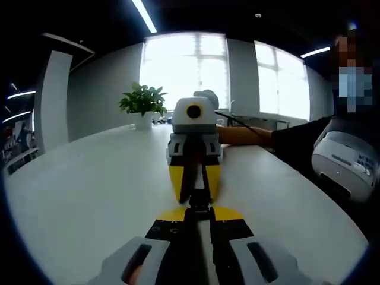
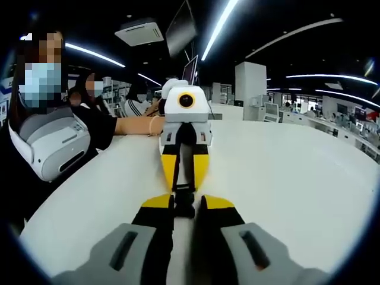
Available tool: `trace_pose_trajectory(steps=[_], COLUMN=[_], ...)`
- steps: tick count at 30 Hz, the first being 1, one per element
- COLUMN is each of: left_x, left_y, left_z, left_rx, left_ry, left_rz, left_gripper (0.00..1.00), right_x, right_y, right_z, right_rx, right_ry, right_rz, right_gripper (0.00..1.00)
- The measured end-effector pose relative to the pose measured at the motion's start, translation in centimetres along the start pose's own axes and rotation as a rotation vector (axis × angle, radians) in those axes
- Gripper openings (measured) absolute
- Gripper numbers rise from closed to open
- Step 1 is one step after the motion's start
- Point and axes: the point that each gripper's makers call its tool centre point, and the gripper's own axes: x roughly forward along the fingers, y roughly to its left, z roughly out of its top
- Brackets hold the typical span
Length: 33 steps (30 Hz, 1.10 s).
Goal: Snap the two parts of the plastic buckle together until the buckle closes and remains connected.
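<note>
Buckle point(image 1: 199, 199) pieces sit black and small between the two tongs, which meet nose to nose above the white bench point(image 1: 89, 190). In the left gripper view, the left tongs point(image 1: 198, 215) are closed on one end of it, and the right tongs point(image 1: 196, 185) come down from twelve o'clock, clamped on the other. A potted plant point(image 1: 142, 105) stands at eleven o'clock. In the right gripper view, the buckle point(image 2: 184, 199) is pinched between both tongs, left point(image 2: 183, 181) and right point(image 2: 186, 208). A seated person point(image 2: 65, 133) is at nine o'clock.
</note>
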Motion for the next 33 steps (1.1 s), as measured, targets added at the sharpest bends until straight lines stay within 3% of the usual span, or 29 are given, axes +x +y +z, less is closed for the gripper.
trace_pose_trajectory(steps=[13,18,33], left_x=[-0.1,-0.1,-0.2], left_y=[0.1,0.1,0.2], left_z=[0.1,0.1,0.4], left_rx=[-0.001,-0.002,0.001], left_ry=[0.0,0.0,0.0], left_rz=[0.001,0.005,0.003], left_gripper=[0.12,0.13,0.12], right_x=[-1.3,-1.2,-0.9], right_y=[-0.2,-0.2,0.0], right_z=[-0.3,-0.2,0.1], right_rx=[0.012,0.014,-0.005], right_ry=[0.005,0.006,0.0], right_rz=[-0.021,-0.025,0.003], right_gripper=[0.18,0.13,0.13])
